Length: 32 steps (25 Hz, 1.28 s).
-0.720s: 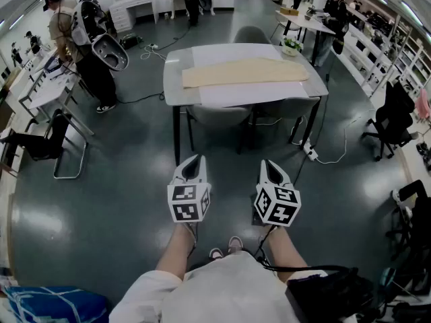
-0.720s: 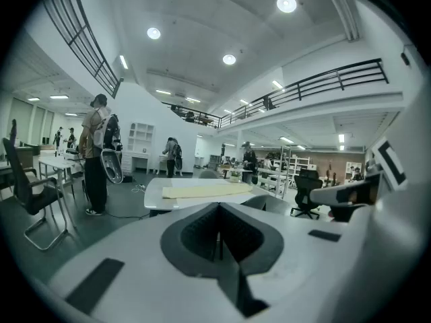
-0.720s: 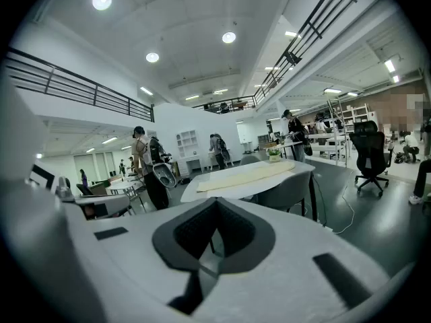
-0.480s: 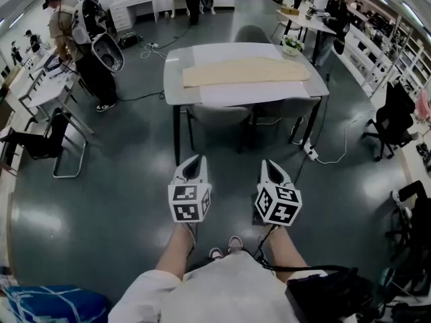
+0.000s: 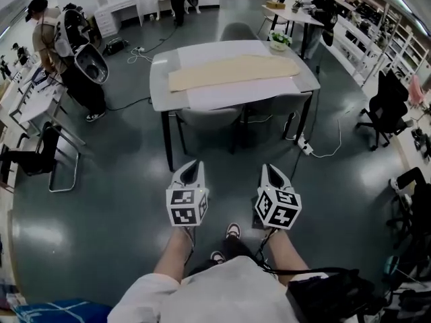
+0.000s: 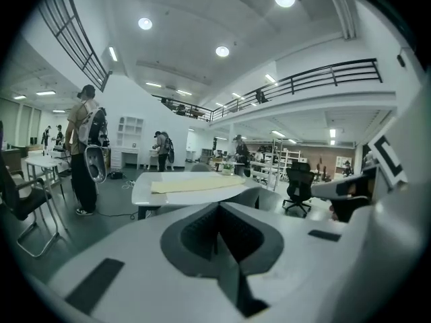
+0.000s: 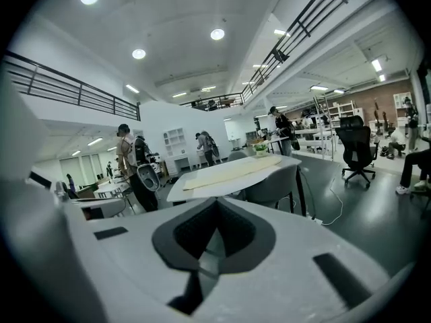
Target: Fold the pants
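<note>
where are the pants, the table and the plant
pants [image 5: 232, 71], head view, middle of the cloth
table [image 5: 160, 86], head view, bare left end of the top
plant [image 5: 278, 40], head view, its leaves

1. Head view looks from up on your head, forward and steeply down: floor [image 5: 101, 180], left gripper [image 5: 190, 170] and right gripper [image 5: 272, 172] close below, table [image 5: 158, 73] far ahead.
2. Each gripper view rides low, facing along its own jaws, nearly level.
3. All three share that distant table, plus the person [image 5: 64, 52] left of it.
</note>
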Each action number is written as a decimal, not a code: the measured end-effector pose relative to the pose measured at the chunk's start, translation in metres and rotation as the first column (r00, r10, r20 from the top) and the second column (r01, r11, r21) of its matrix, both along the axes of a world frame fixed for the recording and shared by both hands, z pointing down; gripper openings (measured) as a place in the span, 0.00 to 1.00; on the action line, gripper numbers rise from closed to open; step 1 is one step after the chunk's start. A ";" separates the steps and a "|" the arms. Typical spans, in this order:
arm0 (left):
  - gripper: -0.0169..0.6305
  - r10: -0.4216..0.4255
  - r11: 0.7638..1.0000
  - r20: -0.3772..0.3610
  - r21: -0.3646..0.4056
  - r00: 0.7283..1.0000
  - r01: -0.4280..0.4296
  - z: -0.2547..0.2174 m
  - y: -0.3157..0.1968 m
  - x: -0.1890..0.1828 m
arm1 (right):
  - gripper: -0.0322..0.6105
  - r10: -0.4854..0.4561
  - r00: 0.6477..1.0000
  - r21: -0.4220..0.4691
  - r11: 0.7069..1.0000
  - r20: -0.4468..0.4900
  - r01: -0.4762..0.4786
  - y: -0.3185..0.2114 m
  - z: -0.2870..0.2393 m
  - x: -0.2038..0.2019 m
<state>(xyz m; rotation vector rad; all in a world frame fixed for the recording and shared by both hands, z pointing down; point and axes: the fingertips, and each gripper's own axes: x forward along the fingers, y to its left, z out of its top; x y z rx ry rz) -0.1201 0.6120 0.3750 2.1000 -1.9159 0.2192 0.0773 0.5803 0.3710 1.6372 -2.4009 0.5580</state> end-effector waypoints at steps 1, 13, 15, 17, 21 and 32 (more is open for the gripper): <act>0.03 0.013 1.000 0.004 -0.006 1.000 -0.013 0.002 -0.007 0.001 | 0.04 0.016 1.000 -0.004 1.000 -0.001 -0.016 -0.006 0.002 0.004; 0.03 0.102 0.995 0.007 -0.009 0.995 -0.102 0.008 -0.161 0.041 | 0.04 0.118 0.993 -0.026 0.993 0.004 -0.118 -0.137 0.015 0.046; 0.03 0.102 0.995 0.003 -0.003 0.995 -0.102 0.005 -0.191 0.046 | 0.04 0.121 0.993 -0.023 0.992 0.000 -0.121 -0.166 0.012 0.052; 0.03 0.108 0.994 0.004 0.001 0.994 -0.108 0.002 -0.221 0.051 | 0.04 0.133 0.991 -0.017 0.991 0.003 -0.132 -0.196 0.008 0.059; 0.03 0.124 0.992 0.018 0.002 0.992 -0.124 -0.008 -0.270 0.061 | 0.04 0.153 0.988 -0.010 0.988 0.026 -0.153 -0.247 -0.001 0.072; 0.03 0.181 0.983 0.053 -0.031 0.982 -0.179 -0.002 -0.352 0.097 | 0.04 0.191 0.980 -0.050 0.981 0.056 -0.188 -0.328 0.008 0.105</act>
